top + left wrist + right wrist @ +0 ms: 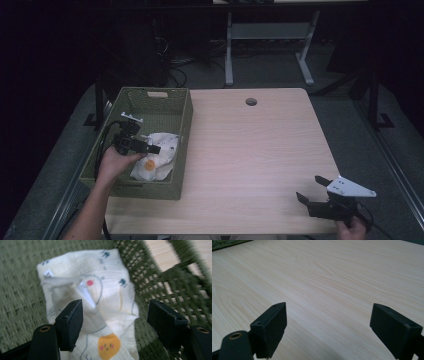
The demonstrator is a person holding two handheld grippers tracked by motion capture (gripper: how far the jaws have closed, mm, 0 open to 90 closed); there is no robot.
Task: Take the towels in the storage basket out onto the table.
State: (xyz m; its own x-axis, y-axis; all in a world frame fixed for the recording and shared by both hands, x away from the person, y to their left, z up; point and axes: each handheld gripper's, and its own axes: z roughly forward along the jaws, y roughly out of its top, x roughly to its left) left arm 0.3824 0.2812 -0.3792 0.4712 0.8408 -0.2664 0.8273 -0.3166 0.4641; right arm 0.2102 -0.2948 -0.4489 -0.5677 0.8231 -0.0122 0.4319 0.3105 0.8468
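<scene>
The cloth (156,156), a crumpled cream piece printed with small blue shapes, thin grey lines, a red dot and an orange round face, lies on the floor of the green woven basket (184,119), in the half of the basket nearest the person and close against the wall that faces the open tabletop. In the left gripper view the cloth (107,290) is bunched into folds, with a small white label showing near its upper edge and the orange face at its near end, and its far side rests just beside the basket wall (155,277), through whose weave the pale wood beyond can be seen. The left gripper (150,148) is held inside the basket, just above the cloth, pointing toward that same wall; its jaws stand wide apart with the cloth between and below them, and the pads do not press on it, so nothing is gripped. Seen from its own camera, the left gripper (115,317) has one jaw over the middle of the cloth and the other over the basket floor beside the wall. The basket sits on the left part of the table (250,150), touching its left edge. The right gripper (312,187) is well away from the basket, over the table's near right corner, and its jaws are spread wide with only bare wood (329,290) between them, holding nothing.
</scene>
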